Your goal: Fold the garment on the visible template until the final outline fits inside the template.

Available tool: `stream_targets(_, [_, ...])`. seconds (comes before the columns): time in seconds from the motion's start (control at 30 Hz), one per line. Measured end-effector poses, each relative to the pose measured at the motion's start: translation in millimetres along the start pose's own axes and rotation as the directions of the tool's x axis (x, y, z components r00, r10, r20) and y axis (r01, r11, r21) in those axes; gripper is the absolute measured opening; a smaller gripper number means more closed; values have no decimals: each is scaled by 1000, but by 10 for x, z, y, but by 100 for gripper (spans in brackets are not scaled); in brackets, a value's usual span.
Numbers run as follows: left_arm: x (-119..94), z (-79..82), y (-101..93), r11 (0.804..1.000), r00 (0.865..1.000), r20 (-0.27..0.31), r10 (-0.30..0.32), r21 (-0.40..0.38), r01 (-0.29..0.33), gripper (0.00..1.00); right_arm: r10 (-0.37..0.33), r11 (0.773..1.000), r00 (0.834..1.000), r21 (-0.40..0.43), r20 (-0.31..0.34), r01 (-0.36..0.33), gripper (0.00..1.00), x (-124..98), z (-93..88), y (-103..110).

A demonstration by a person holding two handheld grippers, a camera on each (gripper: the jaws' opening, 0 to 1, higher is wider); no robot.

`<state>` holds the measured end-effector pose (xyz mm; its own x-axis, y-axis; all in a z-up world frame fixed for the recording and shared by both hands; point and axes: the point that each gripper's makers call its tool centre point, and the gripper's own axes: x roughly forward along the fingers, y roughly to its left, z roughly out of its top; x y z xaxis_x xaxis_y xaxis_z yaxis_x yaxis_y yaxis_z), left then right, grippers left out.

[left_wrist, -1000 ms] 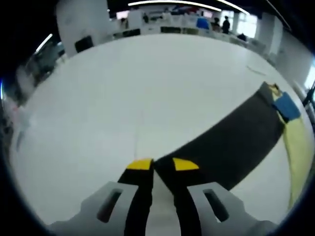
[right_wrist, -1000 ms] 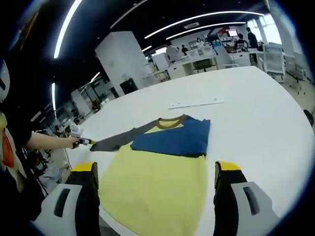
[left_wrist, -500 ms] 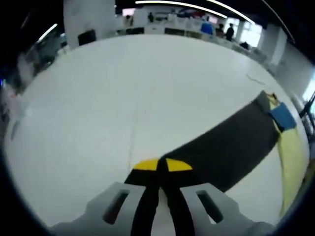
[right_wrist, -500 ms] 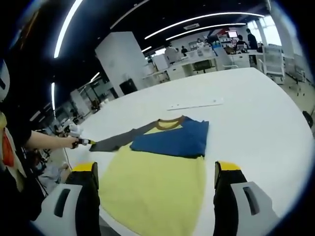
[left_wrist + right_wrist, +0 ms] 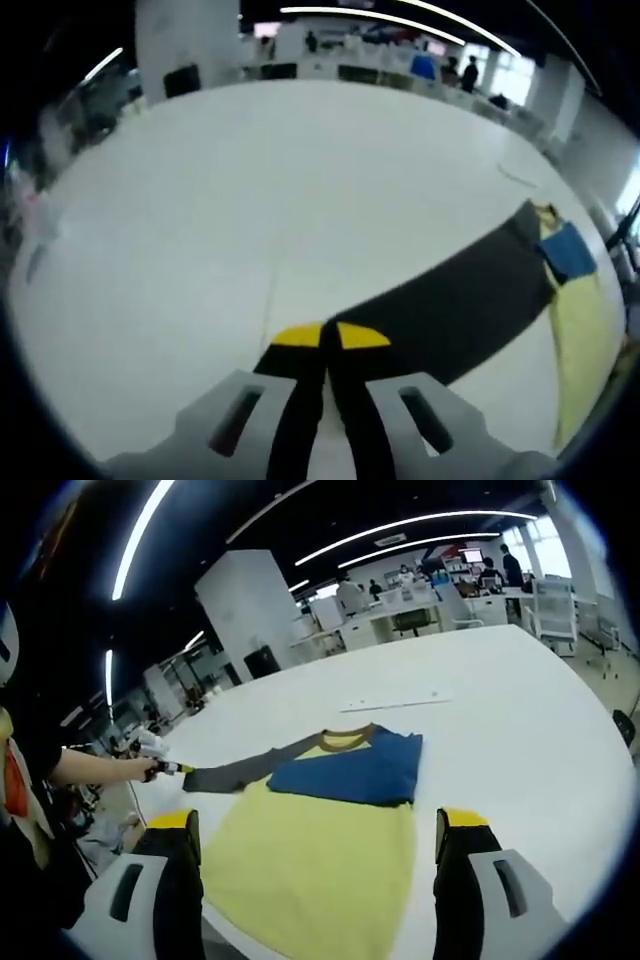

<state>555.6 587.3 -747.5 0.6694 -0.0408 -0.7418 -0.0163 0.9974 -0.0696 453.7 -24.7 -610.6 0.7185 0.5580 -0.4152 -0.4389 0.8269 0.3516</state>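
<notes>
A wide white bench [image 5: 520, 710] carries the yellow garment [image 5: 310, 855], spread flat at the centre of the right gripper view, its blue sleeve [image 5: 350, 768] folded across the chest. The grey sleeve [image 5: 450, 315] stretches out toward 9 o'clock, its cuff pinched in the clenched jaws of the left gripper [image 5: 320, 335]. The right gripper [image 5: 315, 825] hovers over the hem at 6 o'clock, jaws spread wide, holding nothing.
</notes>
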Motion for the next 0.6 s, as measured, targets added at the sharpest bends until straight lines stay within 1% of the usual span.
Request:
stream_targets(0.2, [-96,102,-7,1000,1000,24,-3,-9,3,0,-14,1000,1000,8,17,14,97,-88,15,-16])
stream_targets(0.33, [-173,167,-50,1000,1000,32,-1,-11,2,0,-18,1000,1000,9,24,17,97,-148,13,-2])
stream_targets(0.5, [-312,331,-124,999,998,68,-7,-33,9,0,-24,1000,999,11,35,24,97,-222,19,-3])
stream_targets(0.6, [-433,473,-227,999,994,103,-22,-45,26,0,-27,1000,999,5,39,27,97,-270,21,3])
